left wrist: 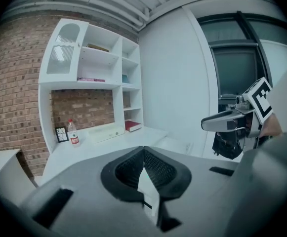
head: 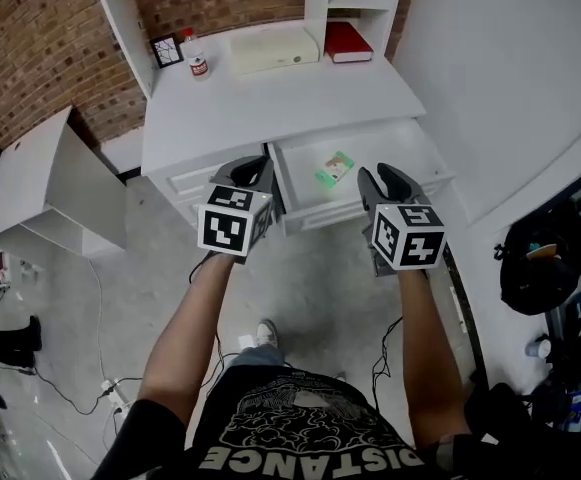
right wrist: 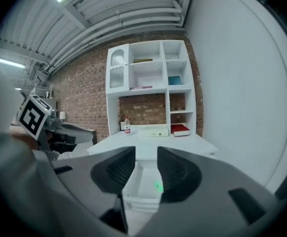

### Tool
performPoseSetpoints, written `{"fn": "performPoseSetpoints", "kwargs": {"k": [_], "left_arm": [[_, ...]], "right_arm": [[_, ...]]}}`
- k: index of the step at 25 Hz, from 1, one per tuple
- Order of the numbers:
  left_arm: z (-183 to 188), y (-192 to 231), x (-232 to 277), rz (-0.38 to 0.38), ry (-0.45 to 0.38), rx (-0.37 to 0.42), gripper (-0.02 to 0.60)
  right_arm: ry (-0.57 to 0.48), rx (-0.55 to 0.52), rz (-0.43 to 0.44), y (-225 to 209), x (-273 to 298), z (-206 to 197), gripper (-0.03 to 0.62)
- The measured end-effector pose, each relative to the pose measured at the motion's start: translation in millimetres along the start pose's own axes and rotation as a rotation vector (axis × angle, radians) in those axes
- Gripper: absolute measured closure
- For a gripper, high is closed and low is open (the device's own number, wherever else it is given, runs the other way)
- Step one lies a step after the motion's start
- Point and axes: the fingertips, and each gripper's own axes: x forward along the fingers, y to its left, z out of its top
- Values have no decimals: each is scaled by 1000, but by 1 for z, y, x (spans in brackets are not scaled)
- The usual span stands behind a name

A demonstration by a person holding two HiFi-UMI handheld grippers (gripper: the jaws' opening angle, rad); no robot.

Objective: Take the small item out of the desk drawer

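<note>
So far we have the drawer (head: 308, 192) open at frame centre, with the item (head: 335, 169) lying inside, untouched. Our right gripper (head: 385, 180) hovers lower right of it, jaws partly apart and empty. Our left gripper (head: 253, 173) is closed on nothing. Grasping and lifting remain.

I see 1 desk drawer (head: 385, 168): white, shallow, standing open, its front panel toward me. 1 small item (head: 335, 169) lies flat on the drawer floor, near the middle and apart from the walls. It is a flat green-and-white packet, turned diagonally. In the right gripper view it shows only as a green spot (right wrist: 157, 186).
</note>
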Motion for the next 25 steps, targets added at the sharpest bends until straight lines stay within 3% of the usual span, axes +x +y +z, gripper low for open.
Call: {"fn": "performPoseSetpoints", "kwargs": {"k": [7, 13, 25], "left_arm": [[11, 43, 35, -94, -6, 20, 580], [18, 55, 62, -177, -8, 40, 580], [20, 64, 99, -209, -26, 49, 579]], "right_arm": [[21, 27, -79, 9, 41, 10, 390], [38, 66, -128, 10, 61, 15, 318], [48, 81, -151, -1, 90, 12, 263]]}}
